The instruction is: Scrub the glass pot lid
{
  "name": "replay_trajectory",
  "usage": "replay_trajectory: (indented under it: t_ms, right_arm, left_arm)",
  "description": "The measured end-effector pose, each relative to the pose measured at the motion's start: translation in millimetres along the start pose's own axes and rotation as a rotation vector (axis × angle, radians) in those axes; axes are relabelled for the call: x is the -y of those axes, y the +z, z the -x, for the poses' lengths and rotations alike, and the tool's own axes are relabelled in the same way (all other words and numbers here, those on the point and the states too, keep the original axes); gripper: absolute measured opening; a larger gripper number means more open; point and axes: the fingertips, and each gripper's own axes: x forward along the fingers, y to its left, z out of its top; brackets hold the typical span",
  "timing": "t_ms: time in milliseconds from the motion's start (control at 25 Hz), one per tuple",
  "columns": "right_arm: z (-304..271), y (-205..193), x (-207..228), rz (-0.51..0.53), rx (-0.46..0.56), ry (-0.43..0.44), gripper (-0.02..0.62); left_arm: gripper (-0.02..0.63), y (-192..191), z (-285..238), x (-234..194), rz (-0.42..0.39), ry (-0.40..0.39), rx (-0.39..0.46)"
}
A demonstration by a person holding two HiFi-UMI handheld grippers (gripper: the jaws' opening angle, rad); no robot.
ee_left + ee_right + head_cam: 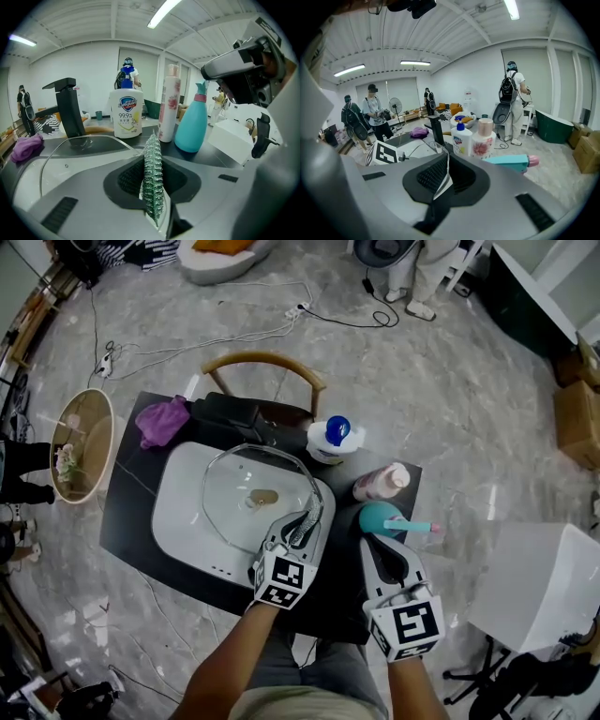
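Note:
The glass pot lid point(234, 474) rests in the white sink basin point(178, 521); the left gripper view shows its rim point(79, 143) to the left. My left gripper point(302, 524) is at the basin's right front edge, just off the lid's rim, shut on a silvery-green steel scrubber point(152, 178). My right gripper point(373, 542) hovers over the dark table right of the sink, beside a teal bottle point(384, 519), with its jaws together and nothing held point(443, 180). The lid point(424, 150) shows beyond its jaws.
A black faucet point(234, 413) stands behind the basin, with a purple cloth point(161, 420) at the back left. A white soap bottle point(335, 439) and a pink-capped bottle point(382, 482) stand right of the sink. A wooden chair point(267, 367) is behind the table, a white box point(539, 587) to the right.

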Motion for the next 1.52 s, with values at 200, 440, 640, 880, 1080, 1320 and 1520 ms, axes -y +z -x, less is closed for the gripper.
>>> replay_trajectory:
  t_ms: [200, 440, 640, 880, 1080, 1320, 1520]
  right_arm:
    - [2, 0, -2, 0.003, 0.0, 0.0, 0.027]
    - [-4, -3, -14, 0.016, -0.009, 0.016, 0.027]
    - [-10, -2, -29, 0.029, -0.018, 0.037, 0.028]
    - [-20, -3, -46, 0.041, -0.029, 0.056, 0.026]
    - [-26, -3, -56, 0.05, -0.037, 0.066, 0.026]
    - [-33, 0, -65, 0.057, -0.041, 0.076, 0.026]
    - [-37, 2, -67, 0.061, -0.046, 0.081, 0.027]
  left_arm:
    - [0.091, -2, 4, -12, 0.0, 0.019, 0.007]
    - [0.091, -14, 14, -43, 0.013, 0.068, -0.002]
    - [0.091, -39, 34, -86, 0.024, 0.139, -0.036]
    - [0.092, -73, 61, -144, 0.04, 0.228, -0.082]
    - [0.092, -93, 88, -188, 0.034, 0.324, -0.127]
    - [0.092, -97, 109, -215, 0.023, 0.412, -0.149]
    - [0.091, -96, 110, -215, 0.011, 0.426, -0.153]
